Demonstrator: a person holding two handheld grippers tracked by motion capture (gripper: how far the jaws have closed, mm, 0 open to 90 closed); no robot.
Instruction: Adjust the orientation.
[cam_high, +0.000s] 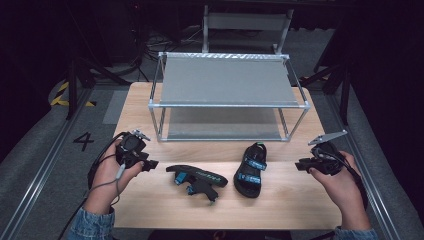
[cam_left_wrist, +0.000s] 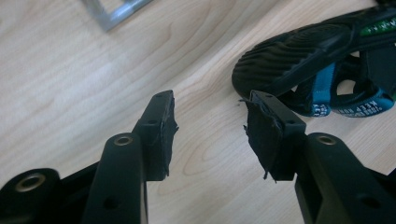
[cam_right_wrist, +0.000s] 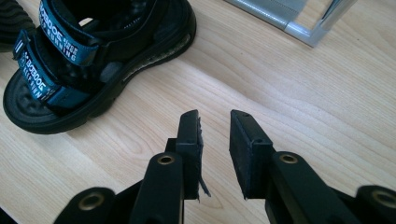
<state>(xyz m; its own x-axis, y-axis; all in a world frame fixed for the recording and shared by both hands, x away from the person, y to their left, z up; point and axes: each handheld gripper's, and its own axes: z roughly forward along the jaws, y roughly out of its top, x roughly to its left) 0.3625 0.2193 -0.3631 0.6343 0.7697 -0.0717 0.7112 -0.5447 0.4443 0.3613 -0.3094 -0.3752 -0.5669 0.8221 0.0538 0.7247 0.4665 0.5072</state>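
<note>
The wooden worktop (cam_high: 150, 200) carries a two-tier metal rack (cam_high: 227, 80) at its far side, both grey shelves bare, so by the look of things the job of handling the footwear has hardly begun. In front of the rack lie two black sandals with blue straps, near each other but apart. The upright sandal (cam_high: 251, 170) stands on its sole to the right of centre, toe towards the person; the tipped sandal (cam_high: 196, 178) lies on its side to the left, its ribbed sole showing in the left gripper view (cam_left_wrist: 299, 51). Neither is held or touched. If the pair is meant for the rack, both still have to be picked up and set on a shelf. The left gripper (cam_high: 149, 164) hovers just left of the tipped sandal, its jaws spread wide with nothing between them (cam_left_wrist: 208, 128). The right gripper (cam_high: 301, 165) sits off to the right of the upright sandal, its jaws parted more narrowly and likewise empty (cam_right_wrist: 215, 140)
</note>
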